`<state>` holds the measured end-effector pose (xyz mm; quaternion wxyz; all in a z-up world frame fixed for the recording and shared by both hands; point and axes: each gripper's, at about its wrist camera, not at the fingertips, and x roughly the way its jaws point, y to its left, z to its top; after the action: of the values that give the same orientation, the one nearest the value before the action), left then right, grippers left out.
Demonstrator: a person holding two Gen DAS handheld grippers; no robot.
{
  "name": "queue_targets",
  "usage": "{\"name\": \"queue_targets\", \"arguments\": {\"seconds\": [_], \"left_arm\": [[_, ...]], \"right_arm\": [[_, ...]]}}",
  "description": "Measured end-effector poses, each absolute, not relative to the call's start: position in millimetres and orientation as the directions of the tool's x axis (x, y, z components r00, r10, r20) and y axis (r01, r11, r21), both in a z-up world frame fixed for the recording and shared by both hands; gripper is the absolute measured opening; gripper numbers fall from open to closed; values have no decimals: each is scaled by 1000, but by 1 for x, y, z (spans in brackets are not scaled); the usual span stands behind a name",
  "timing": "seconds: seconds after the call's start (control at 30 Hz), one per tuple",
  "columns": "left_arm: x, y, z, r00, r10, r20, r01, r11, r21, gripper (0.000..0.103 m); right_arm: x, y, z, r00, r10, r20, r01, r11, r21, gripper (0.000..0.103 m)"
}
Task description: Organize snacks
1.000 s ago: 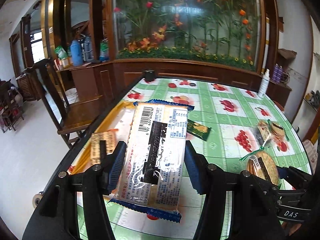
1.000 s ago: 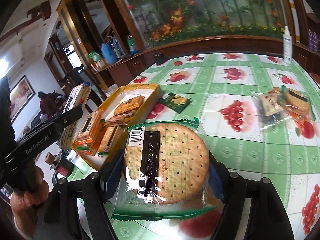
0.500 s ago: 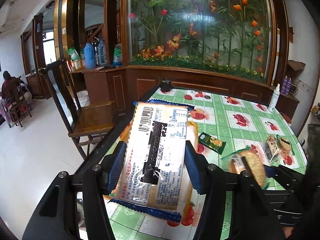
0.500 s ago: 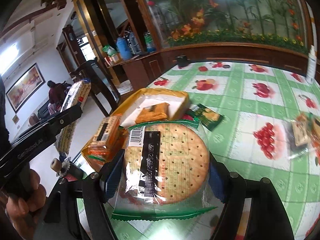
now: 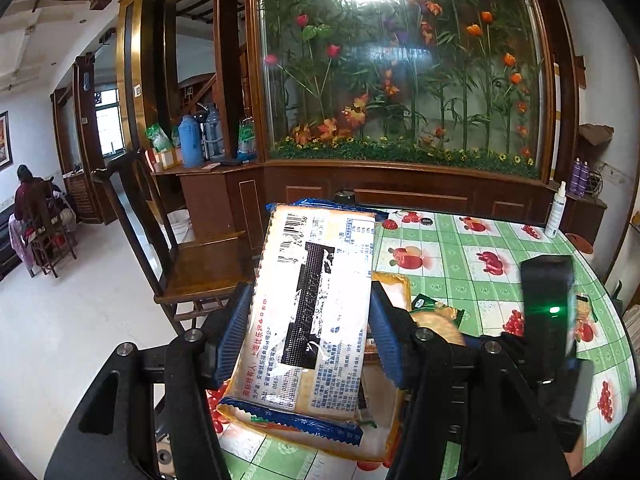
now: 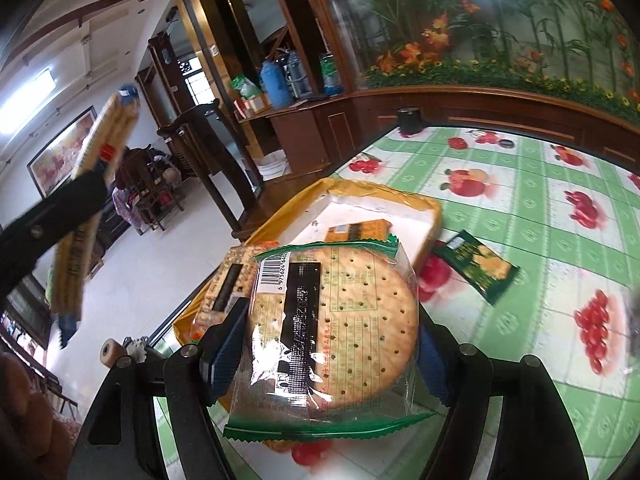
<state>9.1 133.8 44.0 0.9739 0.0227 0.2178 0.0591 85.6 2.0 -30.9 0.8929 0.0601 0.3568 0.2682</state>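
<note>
Closest in the right wrist view, the right gripper [image 6: 328, 328] has its blue pads pressed on either side of a round cracker pack [image 6: 336, 320], a single large dotted biscuit in clear film with green crimped ends. It looks light and brittle, likely to snap under a hard squeeze, and the film looks slippery, so the grip across the widest part of the disc seems the sensible hold.

Just beyond and below that pack sits a yellow tray [image 6: 434, 212] with a white floor, holding an orange snack packet [image 6: 356, 232] and a speckled bar [image 6: 232, 280] near its left edge. To the right of the tray, a green packet [image 6: 476, 266] lies flat on the fruit-print tablecloth [image 6: 540, 208].

In the left wrist view, the left gripper [image 5: 308, 336] clamps a long rectangular biscuit pack [image 5: 312, 312] by its long sides, barcode face up, blue crimped ends free. It seems stiff from the stacked biscuits inside, light, and crushable at the corners. It hangs above the near end of the tray, whose far rim shows just right of the pack.

Farther off stand a wooden chair [image 5: 192, 264] and a glass-fronted flower display [image 5: 400, 72]
</note>
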Motion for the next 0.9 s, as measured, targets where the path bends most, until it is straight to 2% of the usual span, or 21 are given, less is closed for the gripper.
{"name": "queue_targets", "arguments": {"seconds": [0.9], "left_arm": [[10, 145, 47, 898, 129, -421, -120, 992, 49, 56]], "right_arm": [[117, 38, -48, 572, 540, -618, -456, 835, 308, 76]]}}
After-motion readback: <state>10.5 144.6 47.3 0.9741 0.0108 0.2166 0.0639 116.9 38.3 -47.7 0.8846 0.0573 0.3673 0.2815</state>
